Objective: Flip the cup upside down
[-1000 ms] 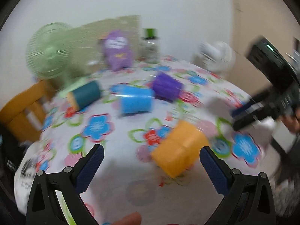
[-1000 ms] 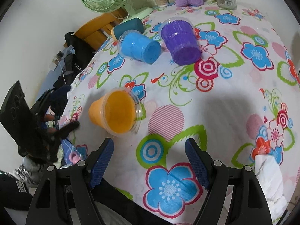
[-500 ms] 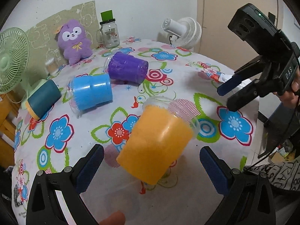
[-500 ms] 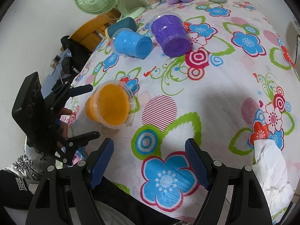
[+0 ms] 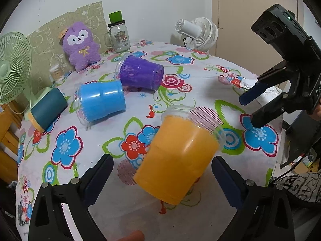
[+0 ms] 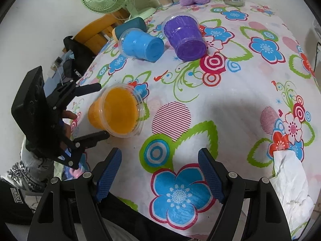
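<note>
The orange cup (image 5: pixel 178 158) is lying on its side near the table's front edge, its clear rim pointing away from the left claw (image 5: pixel 162 178); that claw is framing the cup's closed base with its jaws spread wide on either side, touching nothing, which I judge to be the set-up for a side grip that lets the wrist roll the cup mouth-down. The right claw (image 6: pixel 159 174) is hovering over bare cloth just beside the cup, also spread and holding nothing; it is probably keeping out of the way.

Behind, a blue cup (image 5: pixel 101 100), a purple cup (image 5: pixel 140 73) and a teal cup (image 5: pixel 48 108) are lying tipped over as well, well apart from the orange one. The table (image 5: pixel 200 74) is wearing a white cloth printed with bright flowers; along its far side a purple plush toy (image 5: pixel 81 45), a glass jar (image 5: pixel 118 37), a green fan (image 5: pixel 12 68) and a white fan (image 5: pixel 197 33) are standing against a pale wall; a crumpled tissue (image 6: pixel 291 178) is resting at the right edge.
</note>
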A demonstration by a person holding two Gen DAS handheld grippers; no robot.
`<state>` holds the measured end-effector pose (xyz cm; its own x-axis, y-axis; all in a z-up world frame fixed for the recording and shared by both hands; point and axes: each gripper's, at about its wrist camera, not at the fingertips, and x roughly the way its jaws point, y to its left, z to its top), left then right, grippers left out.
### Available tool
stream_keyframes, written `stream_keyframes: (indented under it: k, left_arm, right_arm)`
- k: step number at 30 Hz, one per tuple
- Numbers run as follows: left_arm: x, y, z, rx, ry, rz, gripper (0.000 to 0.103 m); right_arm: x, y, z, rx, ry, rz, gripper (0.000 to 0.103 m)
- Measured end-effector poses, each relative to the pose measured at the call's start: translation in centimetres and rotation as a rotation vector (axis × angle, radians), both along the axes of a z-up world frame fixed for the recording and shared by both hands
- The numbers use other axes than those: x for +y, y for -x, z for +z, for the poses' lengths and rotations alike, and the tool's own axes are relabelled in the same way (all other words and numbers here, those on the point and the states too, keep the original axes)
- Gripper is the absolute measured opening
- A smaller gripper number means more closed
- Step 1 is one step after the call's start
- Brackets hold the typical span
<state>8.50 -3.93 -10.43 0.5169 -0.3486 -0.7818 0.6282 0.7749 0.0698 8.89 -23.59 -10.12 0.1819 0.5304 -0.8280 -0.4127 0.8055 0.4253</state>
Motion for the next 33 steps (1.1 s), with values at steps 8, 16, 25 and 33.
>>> stream_keyframes:
  k: [8, 16, 25, 33]
  left_arm:
    - [0.1, -0.2, 0.0, 0.002, -0.002, 0.0, 0.095]
    - [0.3, -0.3, -0.1, 0.001, -0.007, 0.007, 0.093]
    - [0.0, -0.1, -0.4, 0.021, -0.012, -0.001, 0.072]
    - [0.2, -0.1, -0.1, 0.027, -0.002, 0.028, 0.066]
  right_arm:
    - [0.7, 0.6, 0.5, -0.034, 0.079, -0.034, 0.081]
    - [1.6, 1.4, 1.0, -0.107, 0.231, -0.112, 0.081]
    - [1.9, 2.0, 1.0, -0.115, 0.246, -0.119, 0.081]
    - [1.7, 1.9, 1.2, -0.151, 0.294, -0.16, 0.081]
